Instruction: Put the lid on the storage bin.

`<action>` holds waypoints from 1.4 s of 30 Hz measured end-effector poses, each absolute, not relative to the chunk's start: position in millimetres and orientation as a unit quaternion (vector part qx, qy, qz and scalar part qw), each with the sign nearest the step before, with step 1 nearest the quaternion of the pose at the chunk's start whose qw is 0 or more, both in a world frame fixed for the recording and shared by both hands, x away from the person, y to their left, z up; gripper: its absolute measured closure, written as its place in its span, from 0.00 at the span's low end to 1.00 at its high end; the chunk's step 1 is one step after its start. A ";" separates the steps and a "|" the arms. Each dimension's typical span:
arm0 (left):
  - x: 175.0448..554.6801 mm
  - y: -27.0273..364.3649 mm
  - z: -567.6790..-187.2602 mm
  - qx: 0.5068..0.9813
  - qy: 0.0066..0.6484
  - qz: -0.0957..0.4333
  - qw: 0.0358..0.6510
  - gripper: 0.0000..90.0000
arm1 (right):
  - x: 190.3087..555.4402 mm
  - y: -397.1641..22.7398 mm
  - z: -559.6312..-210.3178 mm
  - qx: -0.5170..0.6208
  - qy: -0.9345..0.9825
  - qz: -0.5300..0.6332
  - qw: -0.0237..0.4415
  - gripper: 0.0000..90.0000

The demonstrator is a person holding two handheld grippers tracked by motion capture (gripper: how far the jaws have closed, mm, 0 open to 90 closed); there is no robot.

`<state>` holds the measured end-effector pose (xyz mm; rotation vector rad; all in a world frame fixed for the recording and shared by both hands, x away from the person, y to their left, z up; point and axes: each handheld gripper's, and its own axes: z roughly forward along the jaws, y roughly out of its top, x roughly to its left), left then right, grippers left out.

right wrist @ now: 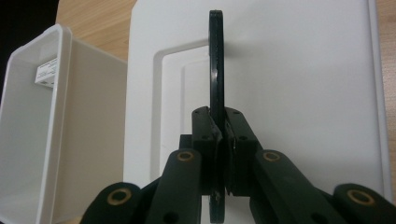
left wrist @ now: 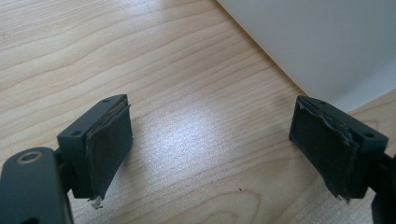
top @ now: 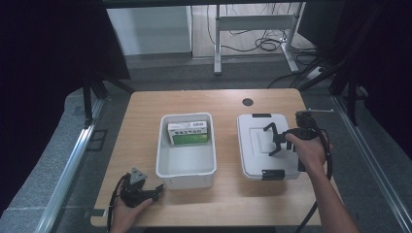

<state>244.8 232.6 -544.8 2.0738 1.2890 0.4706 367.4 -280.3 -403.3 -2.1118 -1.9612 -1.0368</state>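
A white lid (top: 255, 150) lies flat on the wooden table, right of an open white bin (top: 186, 171). My right gripper (top: 276, 141) hovers over the lid's middle. In the right gripper view it (right wrist: 219, 123) is shut on the lid's thin black handle (right wrist: 215, 56), which stands upright on the lid (right wrist: 303, 93). A green and white box (top: 188, 133) lies at the far end of the bin. My left gripper (top: 156, 190) rests at the table's front left, just before the bin's near corner. Its jaws (left wrist: 210, 140) stand open over bare wood with nothing between them.
Black clips sit on the lid's far edge (top: 261, 115) and near edge (top: 273, 174). A dark round hole (top: 248, 102) marks the table's far side. The bin's wall (left wrist: 317, 42) rises close ahead of the left gripper. Desk legs and cables lie on the floor beyond.
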 end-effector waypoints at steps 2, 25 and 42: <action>244.8 232.6 -544.8 0.790 0.491 0.179 0.322 0.15 | 365.4 -280.5 -401.5 -0.686 -0.641 -0.341 0.040 0.94; 244.9 232.6 -544.8 0.790 0.490 0.180 0.322 0.14 | 356.1 -271.8 -373.4 -0.672 -0.646 -0.358 0.042 0.94; 244.9 232.6 -544.8 0.790 0.490 0.180 0.321 0.14 | 354.5 -259.2 -368.1 -0.660 -0.655 -0.363 0.049 0.94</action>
